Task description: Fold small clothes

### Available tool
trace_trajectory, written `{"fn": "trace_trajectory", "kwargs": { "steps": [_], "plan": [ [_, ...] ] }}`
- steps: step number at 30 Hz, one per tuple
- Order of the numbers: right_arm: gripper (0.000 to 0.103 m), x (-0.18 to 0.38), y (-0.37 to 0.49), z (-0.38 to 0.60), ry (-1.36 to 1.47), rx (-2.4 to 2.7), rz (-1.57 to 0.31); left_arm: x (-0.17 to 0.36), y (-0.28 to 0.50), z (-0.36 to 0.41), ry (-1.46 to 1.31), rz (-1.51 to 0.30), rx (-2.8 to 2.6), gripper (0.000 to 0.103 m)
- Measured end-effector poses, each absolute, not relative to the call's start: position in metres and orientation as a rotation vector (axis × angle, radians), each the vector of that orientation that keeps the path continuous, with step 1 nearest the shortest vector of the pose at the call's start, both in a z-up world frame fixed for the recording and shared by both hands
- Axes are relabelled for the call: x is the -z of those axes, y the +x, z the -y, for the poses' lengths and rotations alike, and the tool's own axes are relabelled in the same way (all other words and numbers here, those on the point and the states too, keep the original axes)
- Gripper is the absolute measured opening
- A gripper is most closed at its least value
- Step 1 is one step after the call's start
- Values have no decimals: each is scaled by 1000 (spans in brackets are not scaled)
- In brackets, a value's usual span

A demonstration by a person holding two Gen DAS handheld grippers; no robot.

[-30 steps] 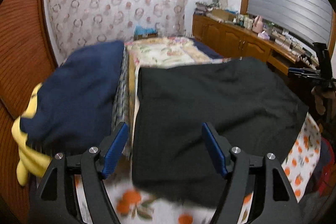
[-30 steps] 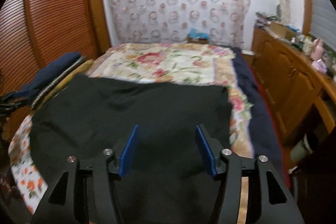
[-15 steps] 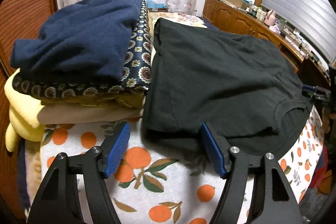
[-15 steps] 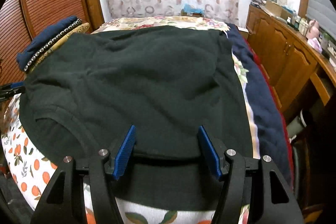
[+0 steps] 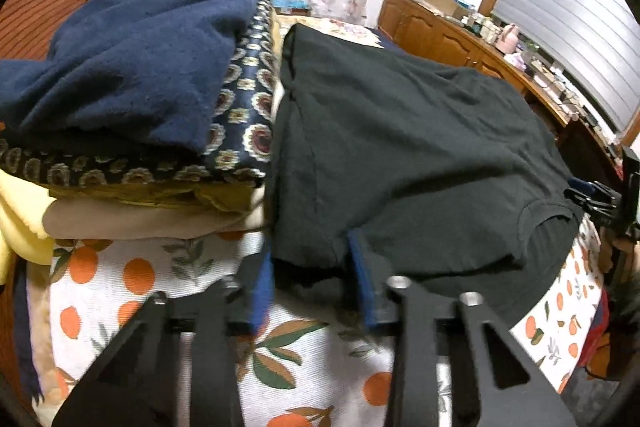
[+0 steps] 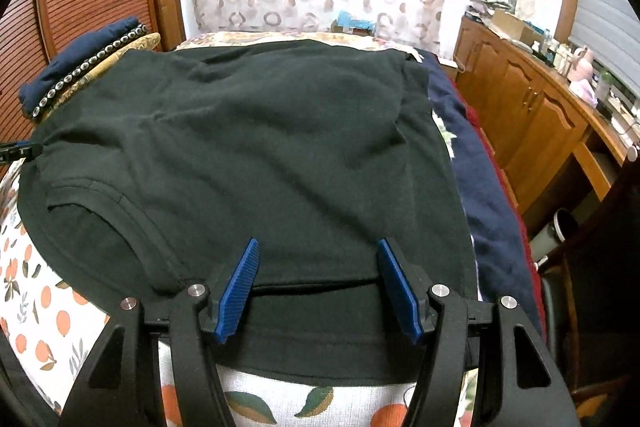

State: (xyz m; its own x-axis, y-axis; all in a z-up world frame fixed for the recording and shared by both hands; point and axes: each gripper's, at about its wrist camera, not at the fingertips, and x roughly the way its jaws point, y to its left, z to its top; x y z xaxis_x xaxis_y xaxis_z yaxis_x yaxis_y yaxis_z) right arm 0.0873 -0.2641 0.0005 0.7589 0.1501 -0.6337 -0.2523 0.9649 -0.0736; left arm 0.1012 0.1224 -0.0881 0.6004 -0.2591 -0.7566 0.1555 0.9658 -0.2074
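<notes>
Shirt (image 6: 256, 155) lies flat; my left gripper (image 5: 312, 275) closes around its corner, right gripper (image 6: 316, 287) spread wide over the hem, ready to fold.

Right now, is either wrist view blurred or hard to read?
Left wrist view: left gripper is motion-smeared in the foreground, while the folded stack stays readable. Right wrist view: sharp on the right gripper; the black T-shirt reads dark, though creases show. Both bend at the fisheye rim.

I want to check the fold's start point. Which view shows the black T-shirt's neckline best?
The right wrist view: the neckline lies open at lower left, its ribbed collar traceable along the curve. The left wrist view shows only a foreshortened arc of it near the right edge.
</notes>
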Motion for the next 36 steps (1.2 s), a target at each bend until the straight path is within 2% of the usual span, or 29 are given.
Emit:
{"fn": "trace_trajectory", "kwargs": {
  "steps": [2, 3, 6, 16, 36],
  "plan": [
    [64, 16, 84, 253, -158, -219, -670, 84, 100, -119, -105, -884, 243, 12],
    [64, 15, 83, 254, -150, -221, -669, 80, 98, -116, -95, -868, 244, 10],
    [64, 34, 94, 260, -122, -225, -663, 63, 91, -106, -96, -817, 268, 10],
    [64, 42, 93, 264, -93, -218, -642, -10, 104, -25, -51, -666, 457, 9],
    [64, 49, 91, 271, -29, -208, -594, -66, 134, 118, 63, -593, 725, 9]
  ]
}}
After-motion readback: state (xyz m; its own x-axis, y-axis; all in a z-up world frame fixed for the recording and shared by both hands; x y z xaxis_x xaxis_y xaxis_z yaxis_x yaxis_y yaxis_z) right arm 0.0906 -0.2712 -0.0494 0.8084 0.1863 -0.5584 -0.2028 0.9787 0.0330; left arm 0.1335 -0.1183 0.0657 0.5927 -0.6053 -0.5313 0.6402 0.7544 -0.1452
